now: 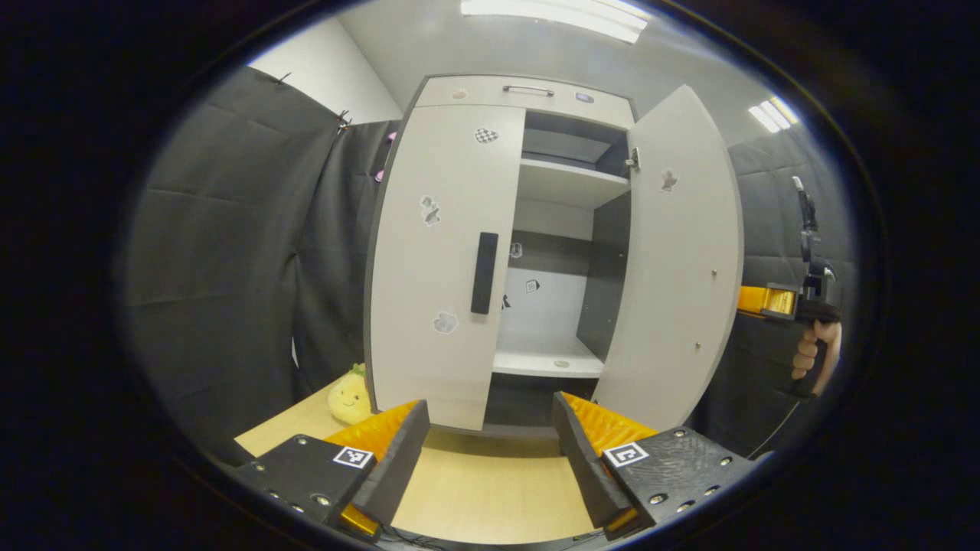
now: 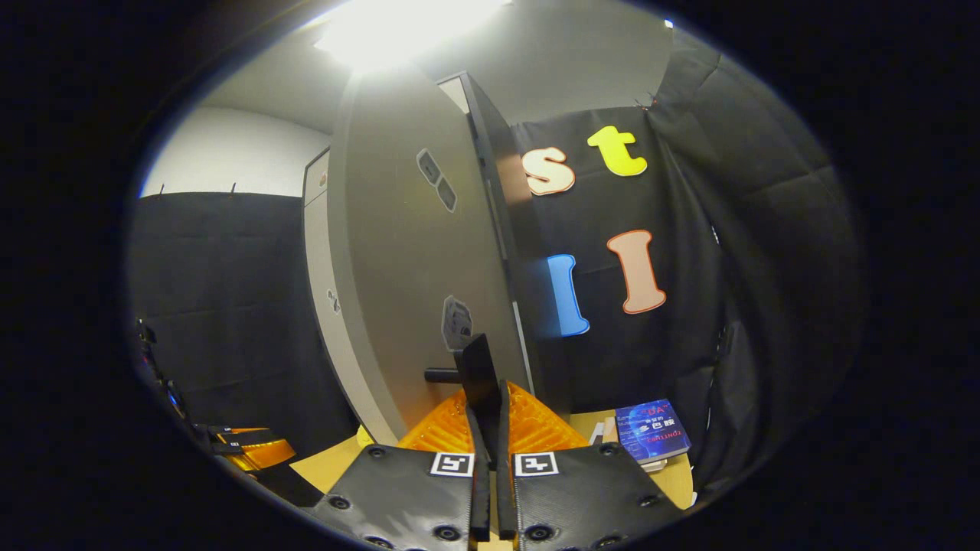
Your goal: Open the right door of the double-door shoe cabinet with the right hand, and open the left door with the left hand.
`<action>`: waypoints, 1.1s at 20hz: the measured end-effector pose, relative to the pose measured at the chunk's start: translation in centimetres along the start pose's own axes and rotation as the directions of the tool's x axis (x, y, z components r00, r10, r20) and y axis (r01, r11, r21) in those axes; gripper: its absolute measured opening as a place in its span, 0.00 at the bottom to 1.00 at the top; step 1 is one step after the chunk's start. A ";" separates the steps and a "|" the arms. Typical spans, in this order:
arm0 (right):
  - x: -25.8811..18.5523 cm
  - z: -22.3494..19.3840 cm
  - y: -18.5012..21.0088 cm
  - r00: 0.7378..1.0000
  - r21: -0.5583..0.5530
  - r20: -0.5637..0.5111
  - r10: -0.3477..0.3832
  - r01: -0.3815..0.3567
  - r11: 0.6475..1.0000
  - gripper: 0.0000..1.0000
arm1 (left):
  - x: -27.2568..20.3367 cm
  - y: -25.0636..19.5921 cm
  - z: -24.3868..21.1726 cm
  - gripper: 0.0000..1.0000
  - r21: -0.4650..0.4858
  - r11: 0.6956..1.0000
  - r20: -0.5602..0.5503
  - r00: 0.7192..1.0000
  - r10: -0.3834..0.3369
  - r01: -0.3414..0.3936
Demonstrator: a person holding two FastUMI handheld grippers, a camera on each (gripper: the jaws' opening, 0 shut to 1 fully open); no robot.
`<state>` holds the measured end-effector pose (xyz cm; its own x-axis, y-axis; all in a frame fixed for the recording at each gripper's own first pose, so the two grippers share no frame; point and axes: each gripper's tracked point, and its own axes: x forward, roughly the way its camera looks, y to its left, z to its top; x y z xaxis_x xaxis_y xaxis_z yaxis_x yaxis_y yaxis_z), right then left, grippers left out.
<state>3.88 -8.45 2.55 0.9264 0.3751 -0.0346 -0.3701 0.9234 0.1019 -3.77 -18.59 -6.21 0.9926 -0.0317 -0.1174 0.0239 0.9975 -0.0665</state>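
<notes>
Cabinet (image 1: pixel 536 96) stands with right door (image 1: pixel 677 260) swung open, left door (image 1: pixel 440 252) closed; left gripper (image 1: pixel 490 451) jaws wide, right gripper (image 2: pixel 488 428) jaws pressed together near door handle (image 2: pixel 459 373).

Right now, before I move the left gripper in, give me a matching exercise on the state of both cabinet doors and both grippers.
Column A:
1. white left cabinet door
2. white right cabinet door
3. left gripper
4. right gripper

Column B:
a. open, holding nothing
b. swung wide open
c. closed flush
d. shut on the black door handle

Pairs: 1-c, 2-b, 3-a, 4-d
</notes>
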 end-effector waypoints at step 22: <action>-8.1 2.6 -1.0 0.893 0.019 0.093 -0.440 0.440 0.898 0.00 | 7.8 12.3 4.3 0.94 0.012 0.992 0.060 0.991 -0.123 0.123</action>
<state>-3.08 -12.64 5.32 0.9967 -0.0791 0.0169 0.0772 0.9925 0.0946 4.75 -6.33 -3.69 0.9874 -0.1506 -0.0491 0.1471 0.9867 -0.0687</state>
